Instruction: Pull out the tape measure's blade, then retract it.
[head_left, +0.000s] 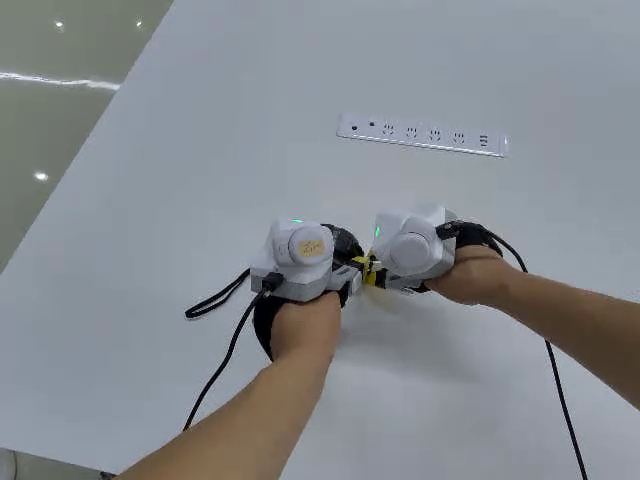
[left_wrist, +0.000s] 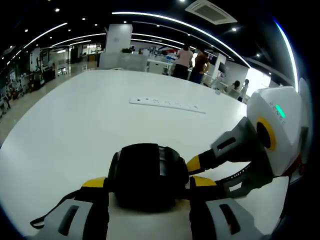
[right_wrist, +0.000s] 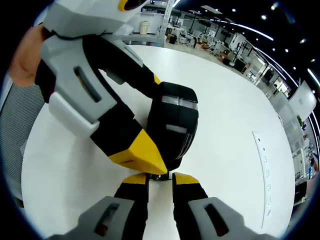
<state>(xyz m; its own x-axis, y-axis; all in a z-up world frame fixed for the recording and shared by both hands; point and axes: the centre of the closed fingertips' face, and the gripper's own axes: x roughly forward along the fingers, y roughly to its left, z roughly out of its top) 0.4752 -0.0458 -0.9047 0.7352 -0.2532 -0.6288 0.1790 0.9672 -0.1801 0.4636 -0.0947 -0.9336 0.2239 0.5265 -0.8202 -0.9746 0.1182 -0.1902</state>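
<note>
The black tape measure (head_left: 346, 243) lies on the white table between the two grippers. In the left gripper view its case (left_wrist: 147, 172) sits squeezed between the yellow-tipped jaws of my left gripper (left_wrist: 147, 184), which is shut on it. My right gripper (right_wrist: 159, 178) comes at the case (right_wrist: 173, 125) from the other side, its yellow tips nearly closed on a small dark piece at the case's lower edge, apparently the blade's end. No length of blade shows between the case and the right gripper (head_left: 372, 272). A black wrist strap (head_left: 215, 298) trails left from the case.
A white power strip (head_left: 422, 134) lies flat farther back on the table (head_left: 200, 150). Black cables (head_left: 555, 380) run from both grippers toward the near edge. People stand at benches in the far background (left_wrist: 192, 62).
</note>
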